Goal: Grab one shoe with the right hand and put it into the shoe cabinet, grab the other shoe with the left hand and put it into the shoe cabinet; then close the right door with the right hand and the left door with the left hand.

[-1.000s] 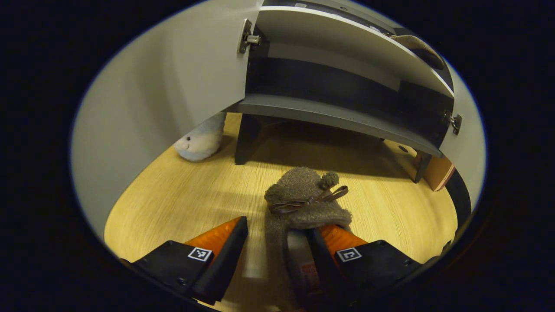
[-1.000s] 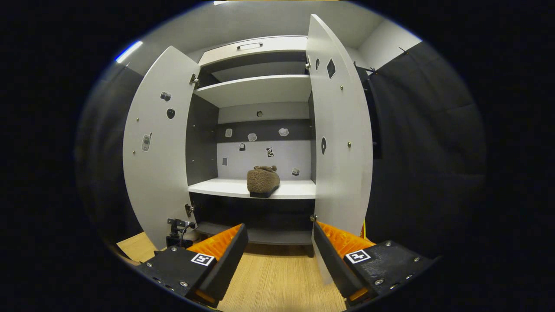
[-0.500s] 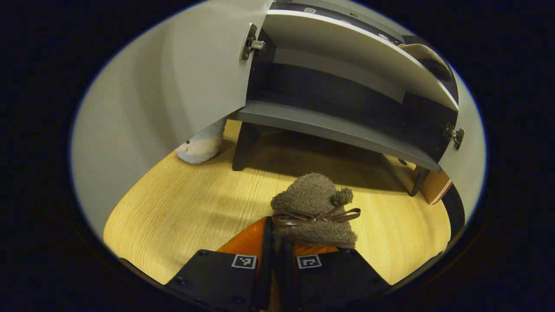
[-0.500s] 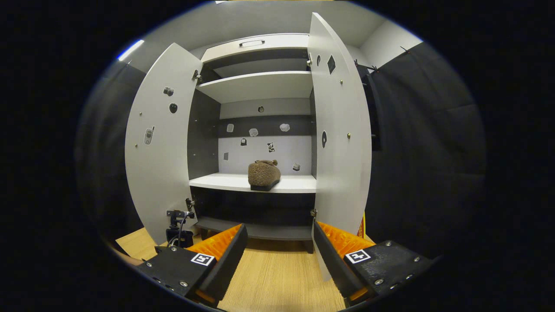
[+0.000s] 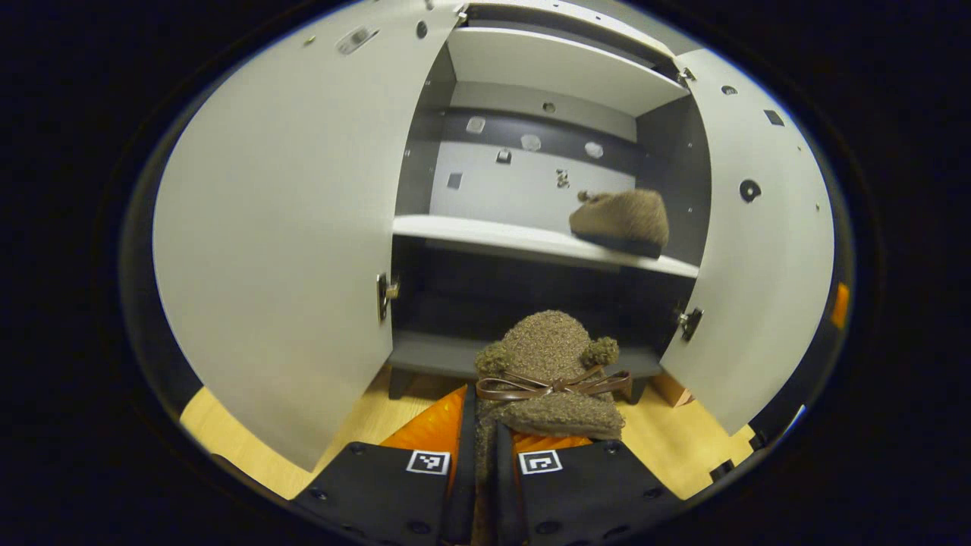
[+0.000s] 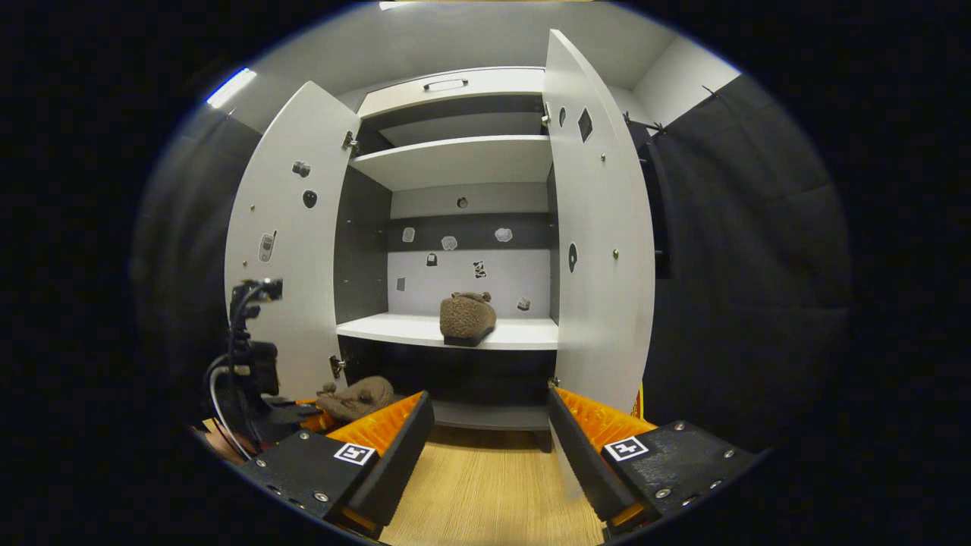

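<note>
Pinching one shoe [image 5: 550, 364], left hand-held gripper [image 5: 478, 462], right hand-held gripper [image 6: 485, 440] spread, second shoe [image 6: 468, 317] shelved.

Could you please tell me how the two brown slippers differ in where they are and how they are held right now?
The shelf slipper rests free on the cabinet's middle shelf; the gripped slipper is clamped in the left gripper, off the floor before the cabinet. The shelf slipper lies flat; the gripped one is held by its rear. Both are brown and fuzzy.

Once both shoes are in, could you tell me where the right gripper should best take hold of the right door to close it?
Probably the right door's free front edge, approached from the cabinet's front at mid height. The door stands wide open, edge toward the open right gripper, and I see no handle on it.
</note>
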`<state>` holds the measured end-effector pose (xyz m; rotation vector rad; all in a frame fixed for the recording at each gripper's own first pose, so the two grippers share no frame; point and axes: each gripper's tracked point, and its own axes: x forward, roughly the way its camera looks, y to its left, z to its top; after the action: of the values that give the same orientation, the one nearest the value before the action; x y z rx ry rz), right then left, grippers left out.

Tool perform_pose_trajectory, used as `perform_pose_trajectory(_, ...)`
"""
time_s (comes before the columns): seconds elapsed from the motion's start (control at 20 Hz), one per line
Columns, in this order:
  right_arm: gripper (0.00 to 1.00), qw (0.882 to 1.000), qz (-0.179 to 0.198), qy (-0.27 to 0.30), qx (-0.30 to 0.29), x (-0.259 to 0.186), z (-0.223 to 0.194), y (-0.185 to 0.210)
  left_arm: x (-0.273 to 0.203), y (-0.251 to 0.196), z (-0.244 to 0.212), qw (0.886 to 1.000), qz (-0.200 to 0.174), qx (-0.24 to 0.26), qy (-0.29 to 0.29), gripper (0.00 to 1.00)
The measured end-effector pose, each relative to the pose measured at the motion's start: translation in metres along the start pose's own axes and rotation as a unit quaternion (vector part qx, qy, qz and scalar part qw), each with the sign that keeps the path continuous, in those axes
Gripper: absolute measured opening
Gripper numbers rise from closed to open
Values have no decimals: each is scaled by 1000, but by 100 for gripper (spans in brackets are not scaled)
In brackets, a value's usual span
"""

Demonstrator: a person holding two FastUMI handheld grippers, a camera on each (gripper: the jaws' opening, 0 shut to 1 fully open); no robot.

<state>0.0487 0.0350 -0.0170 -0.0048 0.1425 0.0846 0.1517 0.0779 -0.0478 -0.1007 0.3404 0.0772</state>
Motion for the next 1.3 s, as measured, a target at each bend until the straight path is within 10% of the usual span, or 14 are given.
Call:
perform_pose_trajectory(0.55,94,1000,-7,-16,-5,-18,12,-8,111,0,204,999,3,-11,-43,19)
perform_pose_trajectory(0.9,94,1000,-15,-11,-10,-23,15,-12,237,-3,182,996,27,-28,77,19)
perform_pose_trajectory(1.3,94,999,-37,-6,-2,-28,10,-28,275,14,145,987,74,-34,138,25)
